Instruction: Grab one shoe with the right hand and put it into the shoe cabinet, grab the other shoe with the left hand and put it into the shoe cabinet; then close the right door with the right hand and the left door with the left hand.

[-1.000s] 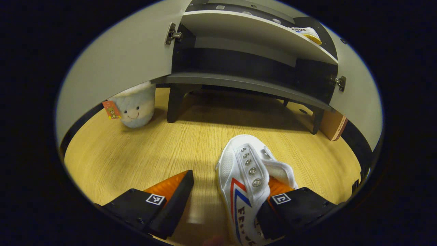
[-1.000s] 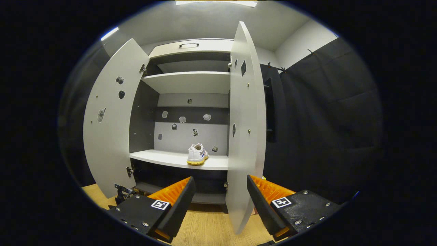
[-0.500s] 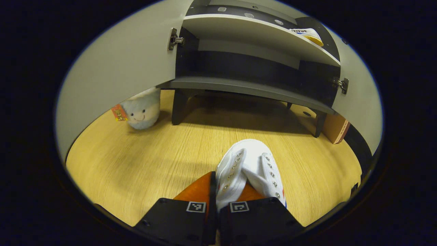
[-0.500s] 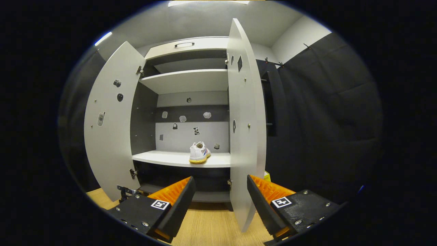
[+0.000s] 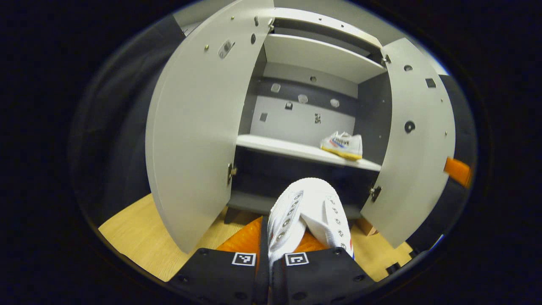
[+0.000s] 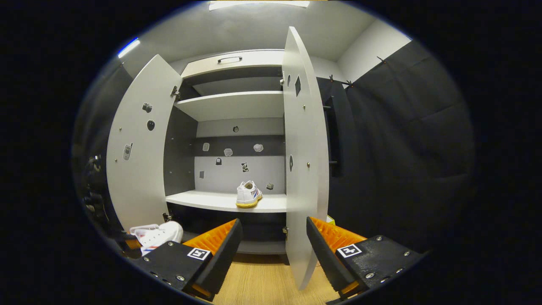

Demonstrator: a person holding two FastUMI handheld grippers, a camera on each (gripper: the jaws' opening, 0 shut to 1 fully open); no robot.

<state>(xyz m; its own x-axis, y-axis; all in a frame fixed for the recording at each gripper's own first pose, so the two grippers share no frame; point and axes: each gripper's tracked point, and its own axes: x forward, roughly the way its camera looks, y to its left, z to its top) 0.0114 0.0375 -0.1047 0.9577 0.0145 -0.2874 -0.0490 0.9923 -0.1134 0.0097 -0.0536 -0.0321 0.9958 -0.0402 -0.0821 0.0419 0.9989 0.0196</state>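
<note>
One shoe (image 5: 344, 145) sits on the cabinet shelf (image 5: 292, 148) w/ both doors open; left claw (image 5: 269, 245) clamps the 2nd shoe (image 5: 311, 207) by its upper for loading, right claw (image 6: 271, 241) hangs apart.

In the left gripper view, the held shoe's (image 5: 311, 216) heel is hidden between the fingers (image 5: 245, 241) at bottom centre. In the right gripper view, the stickers (image 6: 228, 152) at centre are too small to identify.

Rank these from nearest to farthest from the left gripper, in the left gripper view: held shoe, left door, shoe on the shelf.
1. Held shoe, clamped between the left gripper's fingers.
2. Left door, swung open on the left.
3. Shoe on the shelf, inside the cabinet, right side.
</note>
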